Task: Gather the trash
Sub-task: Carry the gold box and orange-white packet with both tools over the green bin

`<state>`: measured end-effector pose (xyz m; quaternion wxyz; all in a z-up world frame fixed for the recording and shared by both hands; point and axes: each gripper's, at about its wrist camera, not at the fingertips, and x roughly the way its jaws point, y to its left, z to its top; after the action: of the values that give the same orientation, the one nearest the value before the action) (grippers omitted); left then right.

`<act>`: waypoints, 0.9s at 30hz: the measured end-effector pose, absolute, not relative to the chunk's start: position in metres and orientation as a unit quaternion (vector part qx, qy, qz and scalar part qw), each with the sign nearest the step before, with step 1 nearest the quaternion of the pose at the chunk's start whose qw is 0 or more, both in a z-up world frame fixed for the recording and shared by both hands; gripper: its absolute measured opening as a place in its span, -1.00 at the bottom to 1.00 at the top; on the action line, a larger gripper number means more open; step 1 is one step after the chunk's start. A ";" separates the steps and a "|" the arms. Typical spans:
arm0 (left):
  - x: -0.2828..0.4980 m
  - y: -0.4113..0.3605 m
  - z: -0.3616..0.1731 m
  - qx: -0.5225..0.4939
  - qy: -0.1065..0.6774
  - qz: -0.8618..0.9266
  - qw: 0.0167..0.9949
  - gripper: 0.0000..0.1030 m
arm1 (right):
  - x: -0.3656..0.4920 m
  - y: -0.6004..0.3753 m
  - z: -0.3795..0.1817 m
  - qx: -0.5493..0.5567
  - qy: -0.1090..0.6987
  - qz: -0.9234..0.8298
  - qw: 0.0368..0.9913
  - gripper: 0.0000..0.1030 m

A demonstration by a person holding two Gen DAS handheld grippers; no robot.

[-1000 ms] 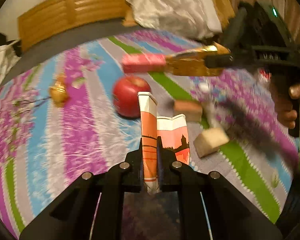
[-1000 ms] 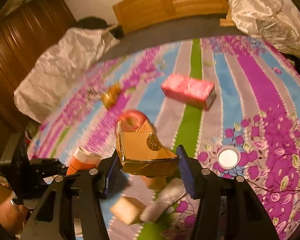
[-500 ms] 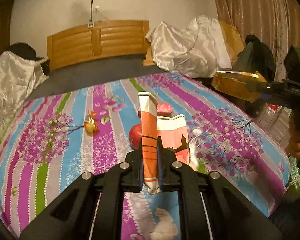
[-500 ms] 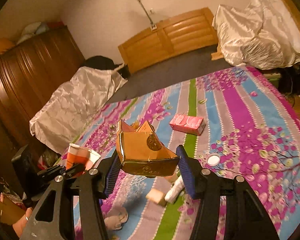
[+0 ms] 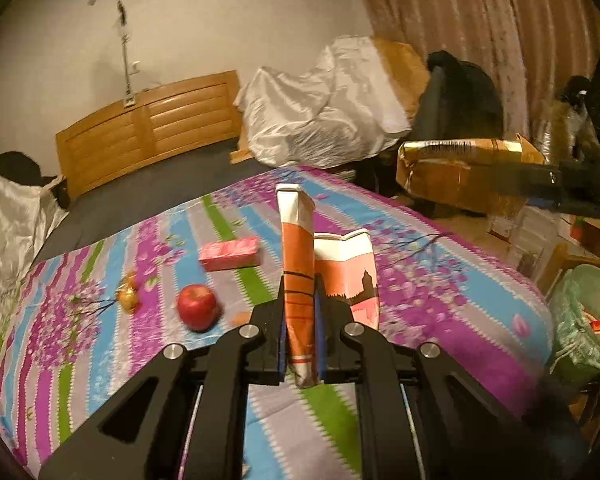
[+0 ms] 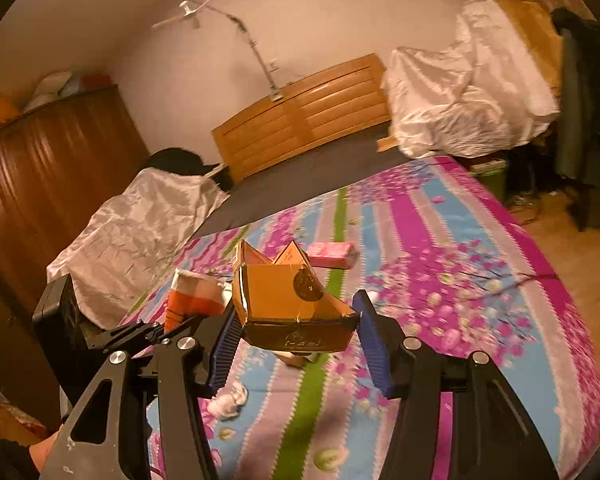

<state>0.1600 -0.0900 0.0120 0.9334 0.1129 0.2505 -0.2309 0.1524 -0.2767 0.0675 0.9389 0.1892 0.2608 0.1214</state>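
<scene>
My left gripper [image 5: 300, 344] is shut on a flattened orange and white paper cup [image 5: 298, 264], held up above the bed. My right gripper [image 6: 296, 328] is shut on an open gold cardboard box [image 6: 292, 304], its blue pads pressing both sides. In the left wrist view that gold box [image 5: 460, 168] hangs at the right, over the bed's edge. The paper cup [image 6: 192, 296] shows at the left of the right wrist view. On the flowered bedspread [image 5: 440, 280] lie a pink packet [image 5: 230, 254], a red apple [image 5: 198, 306] and a gold wrapper [image 5: 128, 296].
A crumpled white tissue [image 6: 228, 398] lies on the bedspread [image 6: 440, 240] below my right gripper. A green bin bag [image 5: 580, 320] sits at the bed's right side. White covered bundles [image 5: 320, 112], a wooden headboard [image 5: 148, 128] and a dark wardrobe [image 6: 40, 184] ring the bed.
Both grippers have risen and pulled back from the bedspread with their loads. The items on the bed now look smaller and farther off. The gold box has swung to the right.
</scene>
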 end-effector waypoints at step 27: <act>0.067 -0.283 0.003 0.191 0.254 -0.414 0.853 -0.83 | -0.063 -0.431 0.041 0.237 0.217 -0.135 0.937 0.09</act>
<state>0.0671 -0.2832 0.0030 0.8534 0.1905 0.2536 -0.4136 -0.0631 -0.4307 0.0406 0.9374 0.2365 0.2172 -0.1350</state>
